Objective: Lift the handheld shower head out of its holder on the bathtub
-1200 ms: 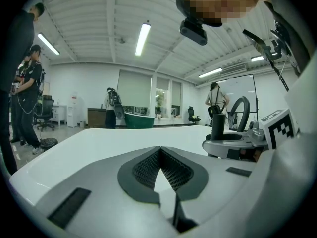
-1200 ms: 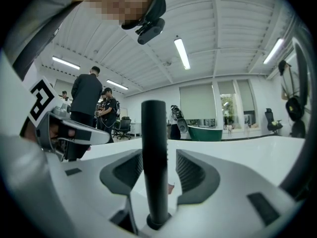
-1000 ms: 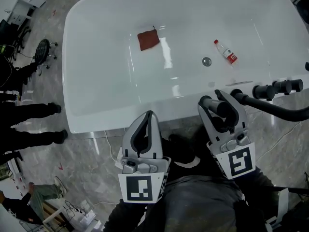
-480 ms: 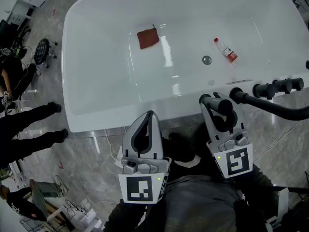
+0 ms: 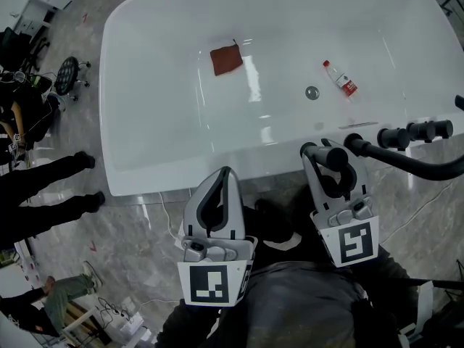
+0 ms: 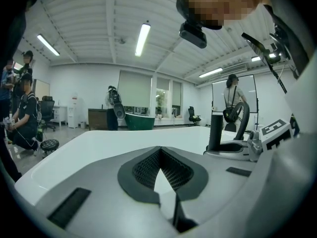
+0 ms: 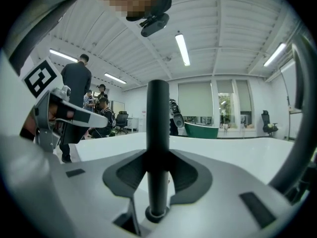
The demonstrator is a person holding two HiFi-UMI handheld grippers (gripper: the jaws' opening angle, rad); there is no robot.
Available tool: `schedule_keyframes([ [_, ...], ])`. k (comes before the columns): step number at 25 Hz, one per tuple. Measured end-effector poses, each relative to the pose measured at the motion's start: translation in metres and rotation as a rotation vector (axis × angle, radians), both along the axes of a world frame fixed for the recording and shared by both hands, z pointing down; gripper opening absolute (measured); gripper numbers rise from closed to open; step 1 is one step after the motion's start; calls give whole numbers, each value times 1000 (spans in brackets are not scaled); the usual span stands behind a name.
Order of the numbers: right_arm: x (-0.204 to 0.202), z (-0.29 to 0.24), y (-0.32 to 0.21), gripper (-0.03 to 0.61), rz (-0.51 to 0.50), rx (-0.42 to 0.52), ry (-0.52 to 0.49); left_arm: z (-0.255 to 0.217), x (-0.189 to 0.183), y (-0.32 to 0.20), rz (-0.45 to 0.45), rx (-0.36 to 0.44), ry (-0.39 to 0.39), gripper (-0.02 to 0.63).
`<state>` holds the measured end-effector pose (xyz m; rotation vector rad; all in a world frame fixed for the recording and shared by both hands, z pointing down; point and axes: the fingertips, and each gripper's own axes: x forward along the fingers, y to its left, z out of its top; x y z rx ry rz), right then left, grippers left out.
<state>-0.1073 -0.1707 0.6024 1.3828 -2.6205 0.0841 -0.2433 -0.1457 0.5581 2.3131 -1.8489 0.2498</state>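
Handheld shower head (image 7: 158, 133) stands upright in its holder (image 7: 156, 214) on the bathtub (image 5: 145, 172) rim. My right gripper (image 5: 326, 152) has just been closing and grasps its handle. My left gripper (image 5: 223, 174) is clenched on nothing.

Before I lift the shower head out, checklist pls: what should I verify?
1. Grip: ok. The right hand-held gripper has just been closing its jaws, which now press the handheld shower head by its black handle.
2. Handle upright in its holder: ok, not yet lifted.
3. Other side clear: ok. The left hand-held gripper is shut, empty, beside the bathtub rim.
4. Hose free to follow: cannot tell, it runs out of frame.
5. Space above handle: ok.
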Motion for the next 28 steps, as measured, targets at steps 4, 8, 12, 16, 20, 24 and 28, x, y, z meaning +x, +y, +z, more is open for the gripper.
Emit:
schedule_keyframes([
  [4,-1,-16,-2,141,-5,6,0,-11,1,1,-2,1,3,3],
  [8,-3,-38,-1,141,-2,9,-3,-33,1,5,1,5,6,3],
  [12,-5,-66,-1,141,-6,22,-8,-59,0,9,1,1,1,3],
  [16,-7,-97,0,141,-10,32,-13,-85,-2,15,0,-16,1,3],
  [20,-8,-132,0,141,-11,44,-17,-119,-2,16,-1,-8,1,3],
  [24,-9,-165,1,141,-15,49,-16,-156,-3,14,-4,19,4,3],
  [28,-11,-193,2,141,-21,56,-18,-179,-1,16,4,7,8,3],
])
